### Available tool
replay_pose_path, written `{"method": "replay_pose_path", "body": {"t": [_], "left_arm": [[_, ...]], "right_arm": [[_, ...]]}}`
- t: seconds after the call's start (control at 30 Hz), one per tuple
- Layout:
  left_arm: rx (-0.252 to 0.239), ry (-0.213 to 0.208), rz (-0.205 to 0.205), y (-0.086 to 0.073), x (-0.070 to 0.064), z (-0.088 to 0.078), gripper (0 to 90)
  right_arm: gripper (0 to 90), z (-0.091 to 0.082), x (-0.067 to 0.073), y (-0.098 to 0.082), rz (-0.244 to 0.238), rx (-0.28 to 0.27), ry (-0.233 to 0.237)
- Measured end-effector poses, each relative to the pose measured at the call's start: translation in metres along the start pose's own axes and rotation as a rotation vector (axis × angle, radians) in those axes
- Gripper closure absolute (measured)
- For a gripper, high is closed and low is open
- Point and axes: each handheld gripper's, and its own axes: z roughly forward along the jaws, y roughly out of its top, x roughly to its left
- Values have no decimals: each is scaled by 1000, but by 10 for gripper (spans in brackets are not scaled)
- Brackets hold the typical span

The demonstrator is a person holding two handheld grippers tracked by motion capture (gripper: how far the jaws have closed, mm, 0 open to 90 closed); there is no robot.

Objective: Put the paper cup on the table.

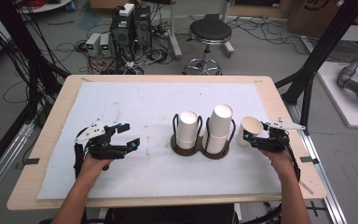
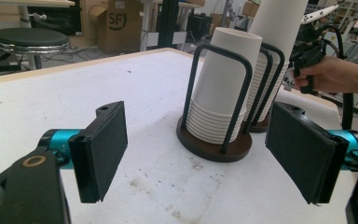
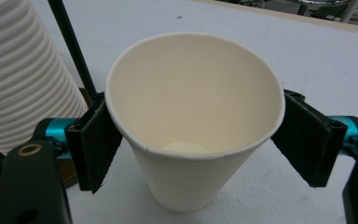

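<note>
Though cluttered beyond, white table mat (image 1: pixel 135 107)

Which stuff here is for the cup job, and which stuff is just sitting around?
For the job:
- paper cup held in the right hand-held gripper
- two cup stacks in the black rack
- left hand-held gripper, open, with nothing between its jaws

Just sitting around:
- stool
- computer boxes
- floor cables

The letters "SF" stand in a ring on a brown cardboard box (image 2: pixel 121 23) behind the table. No other writing is legible
</note>
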Motion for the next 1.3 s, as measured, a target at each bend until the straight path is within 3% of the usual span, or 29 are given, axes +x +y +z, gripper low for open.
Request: {"method": "replay_pose_path", "body": {"t": [0.17, 0.47, 0.6, 0.87, 1.03, 1.3], "left_arm": [[-2, 3, 0, 0, 0, -1, 208], [-12, 0, -2, 2, 0, -1, 209], [-16, 1, -4, 3, 1, -2, 209], [-35, 10, -12, 7, 3, -4, 209], [-59, 25, -25, 13, 6, -4, 209], [-79, 36, -41, 19, 8, -5, 209]], "right_arm": [[201, -5, 1, -4, 2, 17, 11], [201, -29, 0, -12, -1, 13, 11], [201, -42, 3, -11, -7, -16, 23], [201, -64, 12, 5, 23, -116, 53], [201, -77, 20, 19, -20, -134, 72], [201, -92, 33, 41, -80, -178, 181]]}}
